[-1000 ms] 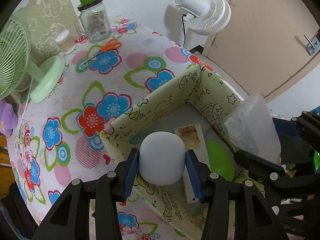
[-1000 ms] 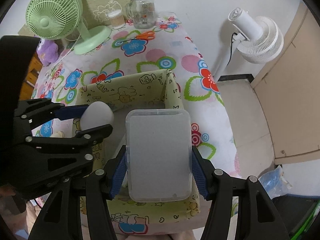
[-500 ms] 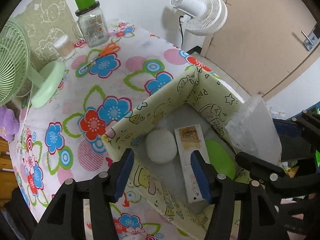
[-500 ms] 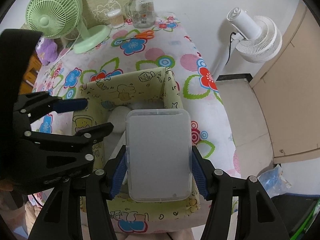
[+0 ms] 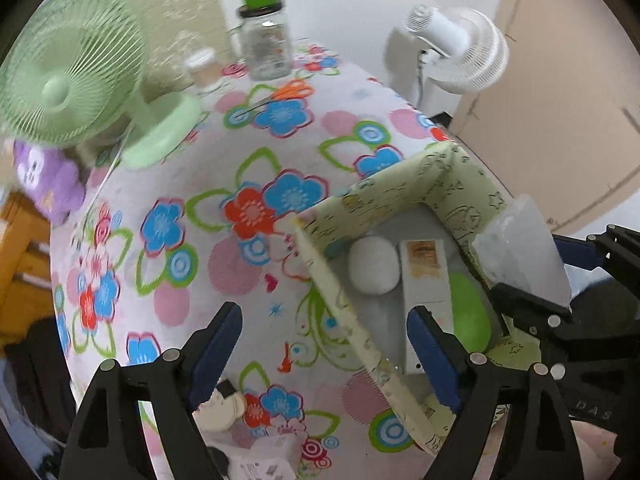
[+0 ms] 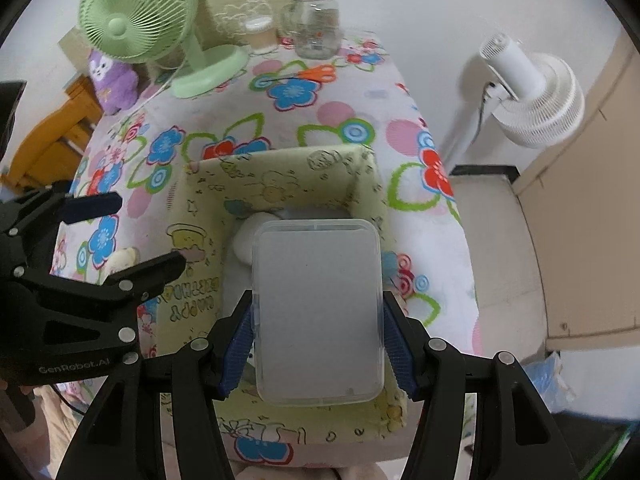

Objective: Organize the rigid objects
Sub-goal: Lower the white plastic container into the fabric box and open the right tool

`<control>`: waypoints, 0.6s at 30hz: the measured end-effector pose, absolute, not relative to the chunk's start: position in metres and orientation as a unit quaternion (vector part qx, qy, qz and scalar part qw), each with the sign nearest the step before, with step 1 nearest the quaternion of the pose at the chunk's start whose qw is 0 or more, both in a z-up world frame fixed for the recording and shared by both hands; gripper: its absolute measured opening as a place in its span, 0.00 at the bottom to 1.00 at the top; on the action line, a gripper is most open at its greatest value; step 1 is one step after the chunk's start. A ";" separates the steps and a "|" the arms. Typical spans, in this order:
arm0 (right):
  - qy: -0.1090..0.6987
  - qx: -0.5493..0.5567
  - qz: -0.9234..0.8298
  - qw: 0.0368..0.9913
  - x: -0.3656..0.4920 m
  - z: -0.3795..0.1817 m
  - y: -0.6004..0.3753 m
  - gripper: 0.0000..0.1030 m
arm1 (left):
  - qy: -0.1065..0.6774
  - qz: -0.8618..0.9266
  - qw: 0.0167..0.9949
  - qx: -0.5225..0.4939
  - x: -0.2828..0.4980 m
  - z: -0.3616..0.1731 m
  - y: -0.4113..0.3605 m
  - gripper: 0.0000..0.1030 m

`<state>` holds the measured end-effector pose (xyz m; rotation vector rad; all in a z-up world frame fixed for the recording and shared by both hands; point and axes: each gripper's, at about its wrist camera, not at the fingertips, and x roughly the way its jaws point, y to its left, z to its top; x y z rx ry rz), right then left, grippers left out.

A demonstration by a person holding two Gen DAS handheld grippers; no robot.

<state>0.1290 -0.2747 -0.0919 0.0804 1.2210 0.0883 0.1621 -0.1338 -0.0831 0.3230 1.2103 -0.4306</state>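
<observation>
Left gripper (image 5: pixel 324 348): jaws opening, spread wide, nothing between the pads; it hangs over the near wall of the fabric bin, off to the bin's left side in the right wrist view.
Loose items, counter (image 5: pixel 224 264): a small cream object (image 5: pixel 224 404) and a white printed packet (image 5: pixel 264 464) lie near the left gripper, outside the bin; judged not yet sorted.
Fabric bin (image 5: pixel 400 184): pale green, cartoon print, open top, standing on the flowered cloth at the counter's right edge.
White egg-shaped object (image 5: pixel 374 266): lying on the bin floor, free of both grippers.
Long white box (image 5: pixel 426 280): flat in the bin, just right of the egg shape.
Green rounded item (image 5: pixel 468 312): in the bin, right of the box, partly hidden.
Right gripper (image 6: pixel 318 336): pinching a clear plastic case (image 6: pixel 318 312) by its long sides, held above the bin opening.
Progress: three things judged stowed; the case is next, then the loose items.
Writing: "GenRobot.AI" on the left gripper body; "HAPPY BIRTHDAY" seems printed on the bin's wall, seen inverted; box label too blurred to read.
</observation>
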 end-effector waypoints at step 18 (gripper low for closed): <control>0.600 -0.034 0.122 0.790 0.180 -0.126 -0.251 0.61 | 0.594 -0.120 0.795 0.030 0.138 -0.092 -0.105 0.87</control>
